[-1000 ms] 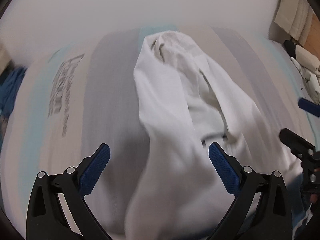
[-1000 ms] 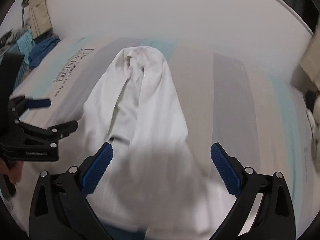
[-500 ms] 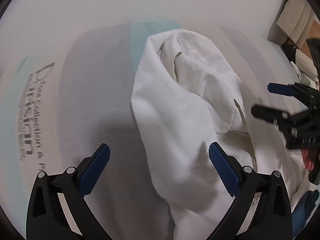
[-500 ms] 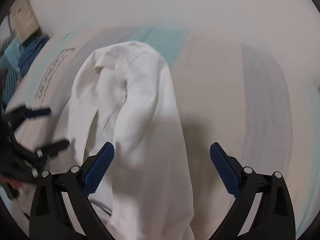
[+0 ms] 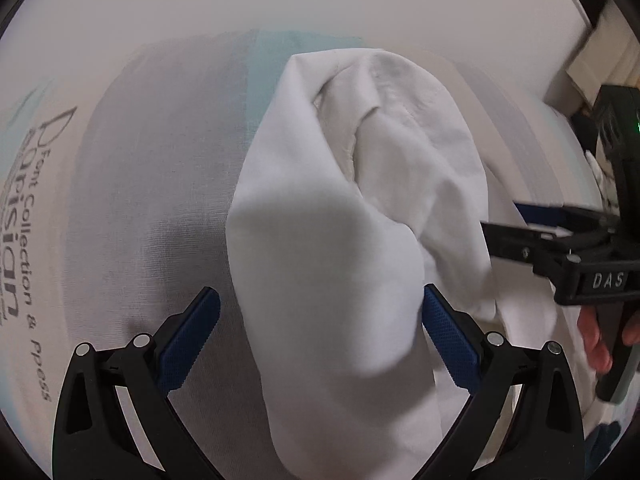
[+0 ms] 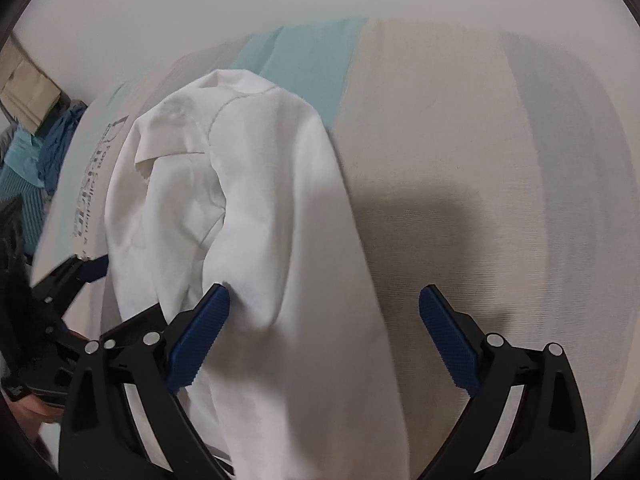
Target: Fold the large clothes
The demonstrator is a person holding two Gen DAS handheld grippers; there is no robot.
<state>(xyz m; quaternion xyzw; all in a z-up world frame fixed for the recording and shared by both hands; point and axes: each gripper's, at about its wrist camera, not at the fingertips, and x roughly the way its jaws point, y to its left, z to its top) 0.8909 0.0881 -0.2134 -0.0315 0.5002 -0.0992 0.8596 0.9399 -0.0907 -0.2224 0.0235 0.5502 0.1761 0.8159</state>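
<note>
Both of your tools stand with their jaws wide apart and nothing clamped. The left hand-held gripper (image 5: 320, 336) has the white garment (image 5: 360, 220) running up between its blue pads (image 5: 188, 340), and the right hand-held gripper (image 6: 324, 340) has the same cloth lying against its left pad while its right pad sits over bare sheet.

The garment lies bunched in a long ridge on the striped bed sheet (image 5: 160, 200). It runs from the bottom centre of each wrist view up toward the middle, with a seamed, collar-like end at the top. In the left wrist view your other gripper shows at the right edge, just beside the cloth. In the right wrist view the left one shows at the lower left, partly behind it.

This looks like the start of spreading the piece flat before any fold. To do it well:

- Pick a true edge or corner on each side, not the middle of the heap.
- Pinch a single layer, since the ridge is doubled over itself.
- Close fully before you lift, then draw your hands apart evenly so the fabric opens without twisting.
- Keep clear of the blue clothes (image 6: 48, 148) at the left of the right wrist view.
</note>
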